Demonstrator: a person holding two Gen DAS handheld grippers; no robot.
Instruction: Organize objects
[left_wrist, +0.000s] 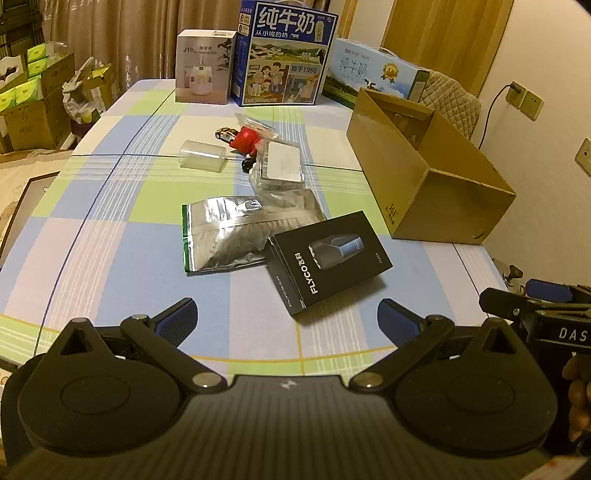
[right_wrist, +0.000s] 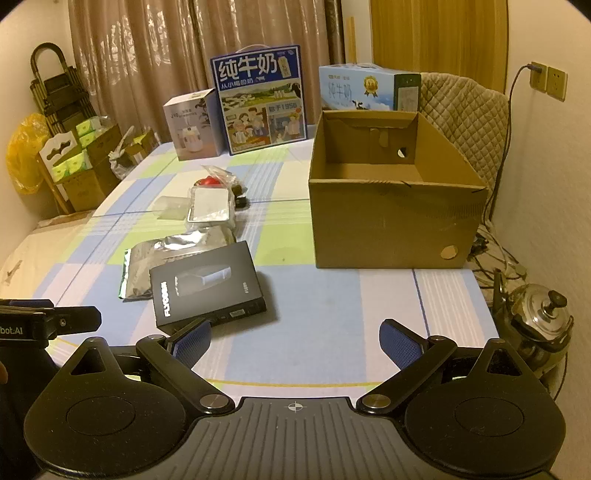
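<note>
A black FLYCO box (left_wrist: 328, 260) (right_wrist: 208, 284) lies flat near the table's front, partly over a silver foil pouch (left_wrist: 225, 234) (right_wrist: 173, 251). Farther back lie a clear packet with a white card (left_wrist: 281, 164) (right_wrist: 211, 206), a clear plastic cup on its side (left_wrist: 202, 155) (right_wrist: 170, 207), a red figure (left_wrist: 246, 139) and a small toy car (left_wrist: 226, 133). An open, empty cardboard box (left_wrist: 424, 173) (right_wrist: 391, 206) stands at the right. My left gripper (left_wrist: 288, 317) hovers open just short of the black box. My right gripper (right_wrist: 295, 341) is open over bare cloth, right of that box.
The checked tablecloth (left_wrist: 110, 229) (right_wrist: 332, 295) covers the table. Two milk cartons (left_wrist: 284, 55) (right_wrist: 260, 99) and a white humidifier box (left_wrist: 205, 66) stand along the far edge. A quilted chair back (right_wrist: 465, 122) is behind the cardboard box. A glass kettle (right_wrist: 539, 325) sits low at the right.
</note>
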